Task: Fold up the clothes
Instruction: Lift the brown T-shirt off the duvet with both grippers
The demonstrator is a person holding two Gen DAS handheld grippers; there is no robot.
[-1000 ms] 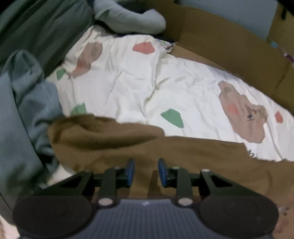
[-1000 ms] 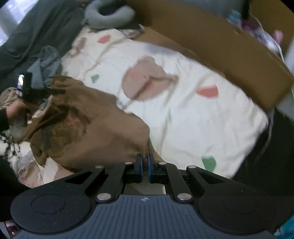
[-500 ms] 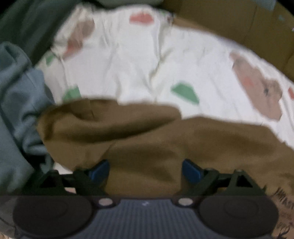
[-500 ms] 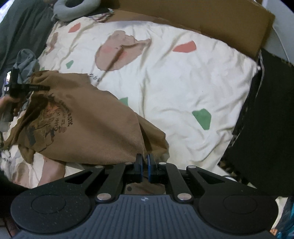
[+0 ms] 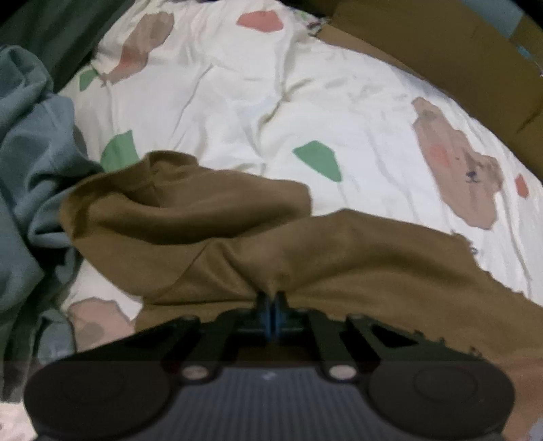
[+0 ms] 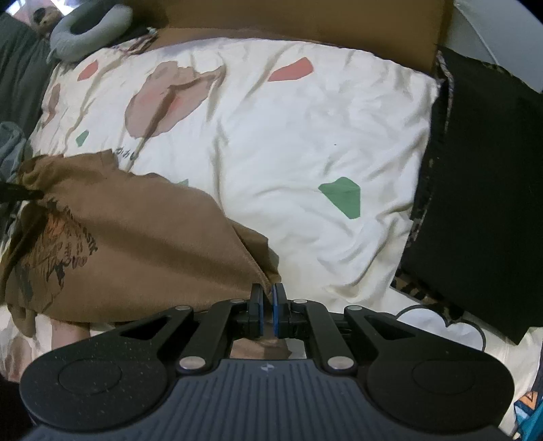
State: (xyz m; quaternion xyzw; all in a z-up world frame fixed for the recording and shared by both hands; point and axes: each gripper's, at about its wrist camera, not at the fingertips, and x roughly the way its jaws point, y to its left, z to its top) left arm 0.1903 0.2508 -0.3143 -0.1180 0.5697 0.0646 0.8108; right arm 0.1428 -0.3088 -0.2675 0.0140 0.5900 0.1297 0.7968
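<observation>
The left gripper (image 5: 270,300) has just been closed and is clamped on a fold of the brown T-shirt (image 5: 305,257). The right gripper (image 6: 268,298) is pinched on its edge. The shirt is spread over the patterned white bedding (image 6: 288,135).

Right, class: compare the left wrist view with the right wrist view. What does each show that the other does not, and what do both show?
Only the left wrist view: a blue-grey garment bunched beside the brown t-shirt, and the left gripper, whose jaws have just been closing, pinching a fold of that shirt.

Only the right wrist view: the shirt's dark printed graphic, a grey neck pillow, a black cloth, and the right gripper shut on the shirt's edge.

Both: the brown t-shirt, the patterned white bedsheet and brown cardboard behind.
</observation>
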